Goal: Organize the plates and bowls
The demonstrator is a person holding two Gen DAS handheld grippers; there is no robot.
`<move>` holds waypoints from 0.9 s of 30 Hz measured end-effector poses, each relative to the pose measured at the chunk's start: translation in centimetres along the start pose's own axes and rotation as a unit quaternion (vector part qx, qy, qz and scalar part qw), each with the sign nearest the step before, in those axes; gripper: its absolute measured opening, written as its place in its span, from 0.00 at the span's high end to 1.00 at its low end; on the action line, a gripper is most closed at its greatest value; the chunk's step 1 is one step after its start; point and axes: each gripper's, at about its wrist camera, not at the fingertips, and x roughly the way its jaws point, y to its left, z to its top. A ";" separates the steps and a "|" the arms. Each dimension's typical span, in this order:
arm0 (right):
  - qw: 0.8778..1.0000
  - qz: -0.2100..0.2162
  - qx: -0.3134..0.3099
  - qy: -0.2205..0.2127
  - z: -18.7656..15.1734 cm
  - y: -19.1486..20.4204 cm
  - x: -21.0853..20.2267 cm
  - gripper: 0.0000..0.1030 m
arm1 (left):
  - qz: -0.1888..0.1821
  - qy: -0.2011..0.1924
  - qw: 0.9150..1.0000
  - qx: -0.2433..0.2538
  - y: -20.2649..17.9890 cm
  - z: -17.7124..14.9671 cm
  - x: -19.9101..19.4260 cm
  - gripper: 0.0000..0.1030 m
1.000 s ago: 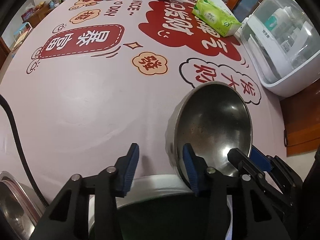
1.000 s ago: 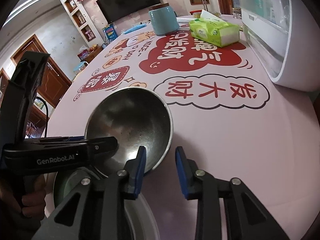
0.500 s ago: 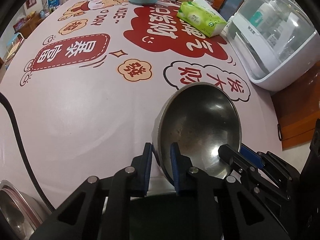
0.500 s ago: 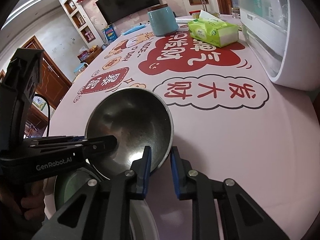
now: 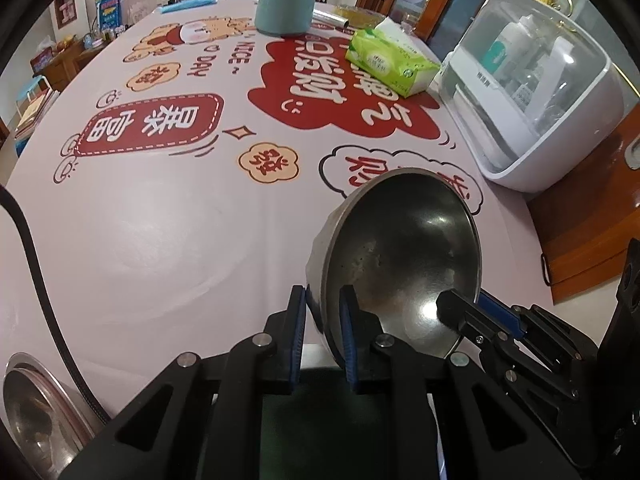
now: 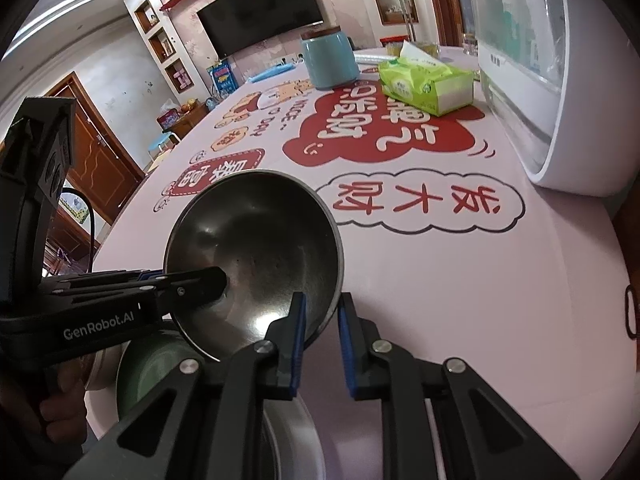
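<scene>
A steel bowl hangs tilted just above the pink printed tablecloth, and both grippers hold it. My left gripper is shut on its near-left rim, one pad inside and one outside. My right gripper is shut on the bowl at its near-right rim. The right gripper's dark fingertip shows inside the bowl in the left wrist view, and the left one's fingertip in the right wrist view. Below the bowl sits a green bowl with a white rim, partly hidden.
A steel dish lies at the near left beside a black cable. A teal jar and a green tissue pack stand at the back. A white dish box with a clear lid fills the right edge.
Both grippers' jaws have closed onto the steel bowl's rim. The bowl has since risen a little and tilted, with the left gripper lifting.
</scene>
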 end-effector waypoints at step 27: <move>0.994 0.013 -0.094 -0.050 -0.9 6.5 -4.6 0.85 | 0.006 -0.096 0.995 -0.032 2.6 -4.3 -8.3 0.85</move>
